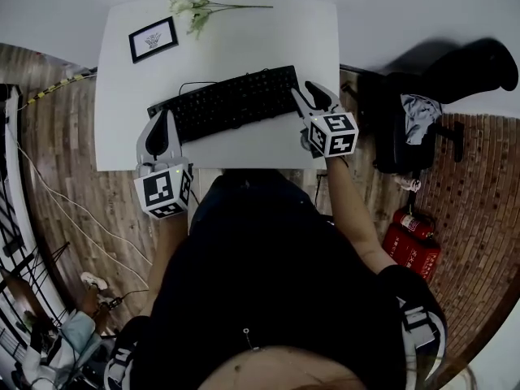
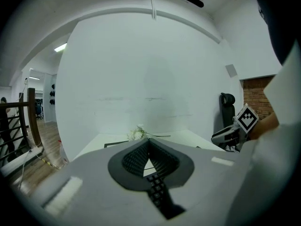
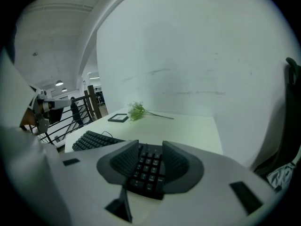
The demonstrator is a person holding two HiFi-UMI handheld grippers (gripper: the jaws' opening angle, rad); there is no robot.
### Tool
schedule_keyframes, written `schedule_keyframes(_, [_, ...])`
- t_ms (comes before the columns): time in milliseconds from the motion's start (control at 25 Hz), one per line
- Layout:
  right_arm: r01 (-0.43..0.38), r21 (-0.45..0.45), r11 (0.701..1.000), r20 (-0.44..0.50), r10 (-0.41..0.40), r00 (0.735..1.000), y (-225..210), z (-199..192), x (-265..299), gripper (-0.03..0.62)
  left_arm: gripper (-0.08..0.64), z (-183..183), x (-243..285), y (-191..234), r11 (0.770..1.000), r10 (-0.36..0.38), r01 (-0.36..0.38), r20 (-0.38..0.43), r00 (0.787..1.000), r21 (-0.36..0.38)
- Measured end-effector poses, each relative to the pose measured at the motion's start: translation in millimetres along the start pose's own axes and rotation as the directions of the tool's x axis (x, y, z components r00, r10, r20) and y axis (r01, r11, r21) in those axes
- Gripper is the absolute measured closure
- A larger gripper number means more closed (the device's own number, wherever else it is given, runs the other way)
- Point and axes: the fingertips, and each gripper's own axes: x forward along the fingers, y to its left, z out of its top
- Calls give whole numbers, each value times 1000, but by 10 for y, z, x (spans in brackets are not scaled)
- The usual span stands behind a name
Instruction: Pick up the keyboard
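A black keyboard (image 1: 227, 102) lies slantwise across the white table (image 1: 268, 31). My left gripper (image 1: 166, 119) hovers at the keyboard's left end, near the table's front edge. In the left gripper view its jaws (image 2: 149, 142) are shut tip to tip with nothing gripped, and a strip of keys (image 2: 157, 189) shows below them. My right gripper (image 1: 311, 96) is over the keyboard's right end. In the right gripper view it (image 3: 150, 147) is open, with the number pad (image 3: 146, 168) visible between the fingers; the pads do not press on it.
A framed picture (image 1: 153, 39) and a sprig of white flowers (image 1: 199, 8) lie at the table's far left. The keyboard's cable (image 1: 191, 84) runs behind it. A black office chair (image 1: 406, 120) and red fire extinguishers (image 1: 414, 234) stand to the right of the table.
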Motion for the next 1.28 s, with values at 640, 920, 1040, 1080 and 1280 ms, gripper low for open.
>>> schedule_keyframes(640, [-233,232,944,-195,280,940,-277,-630,528,370,548,-150,6,50,995,101,-101,-71,992,1])
schedule_keyframes(920, [-307,339,889,-232,395,889,-259,-807,679,353,548,-185,-53,159,988,154,-155,-93,984,6])
schedule_keyframes(1040, [-323,341,883,-239,413,879,-272,-811,688,353,548,-171,-60,159,987,163,-163,-93,982,6])
schedule_keyframes(1080, [-326,337,883,-244,416,876,-276,-811,685,353,548,-167,-60,151,987,163,-163,-93,982,6])
schedule_keyframes(1280, [-316,323,892,-269,407,873,-254,-811,681,353,548,-184,-85,114,986,169,-169,-94,981,6])
